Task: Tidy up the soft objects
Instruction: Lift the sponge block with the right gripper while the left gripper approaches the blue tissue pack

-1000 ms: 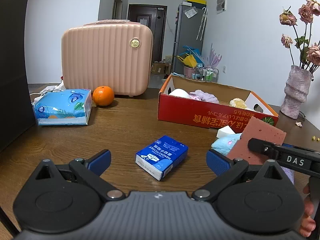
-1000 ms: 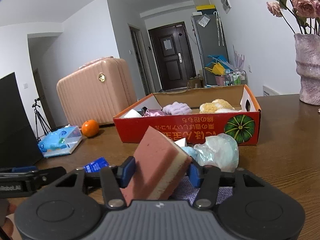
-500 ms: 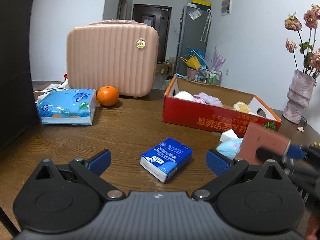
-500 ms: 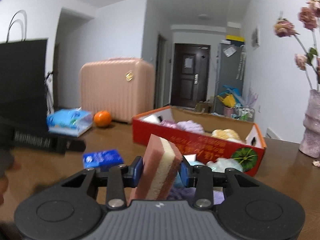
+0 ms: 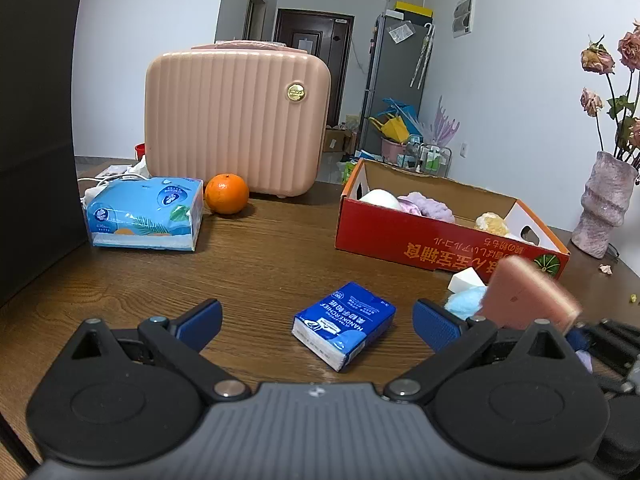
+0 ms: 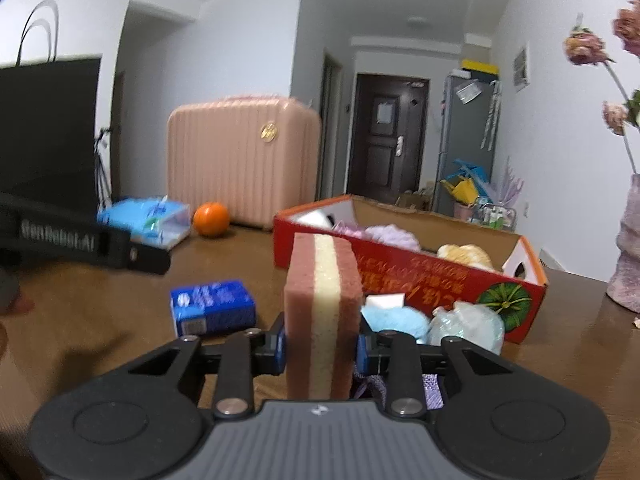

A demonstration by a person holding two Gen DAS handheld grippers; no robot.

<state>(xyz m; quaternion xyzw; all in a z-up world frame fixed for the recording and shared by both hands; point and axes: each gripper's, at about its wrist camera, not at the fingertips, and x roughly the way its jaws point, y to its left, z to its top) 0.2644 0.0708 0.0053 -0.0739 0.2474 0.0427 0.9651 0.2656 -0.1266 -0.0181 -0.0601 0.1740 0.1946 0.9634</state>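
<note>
The sponge (image 6: 322, 312) stands upright between the pads of the right gripper (image 6: 321, 350), its long axis running up and down and its narrow striped edge turned to the right wrist camera; the jaws are closing and already press on its two broad faces, clamped low on the block. It is a three-layer slab, dusty pink on both outer sides with a pale yellow band down the middle, the surface finely pitted. It is held above the wooden table (image 6: 100, 320), just in front of the red cardboard box (image 6: 420, 276). From the left wrist view the same sponge (image 5: 528, 300) shows only a blurred pink broad face leaning to the right, its lower end cut off behind the left gripper's frame. The left gripper (image 5: 316, 318) has its blue pads (image 5: 434, 322) spread wide apart with nothing between them; a blue handkerchief pack (image 5: 344, 324) lies on the table beyond them. In the right wrist view the base of the sponge is hidden by the gripper body; a light blue fluffy thing (image 6: 396, 320) and a crinkled pale bundle (image 6: 468, 322) sit partly hidden behind it; purple fabric (image 6: 430, 384) beneath the frame is too covered to identify.
</note>
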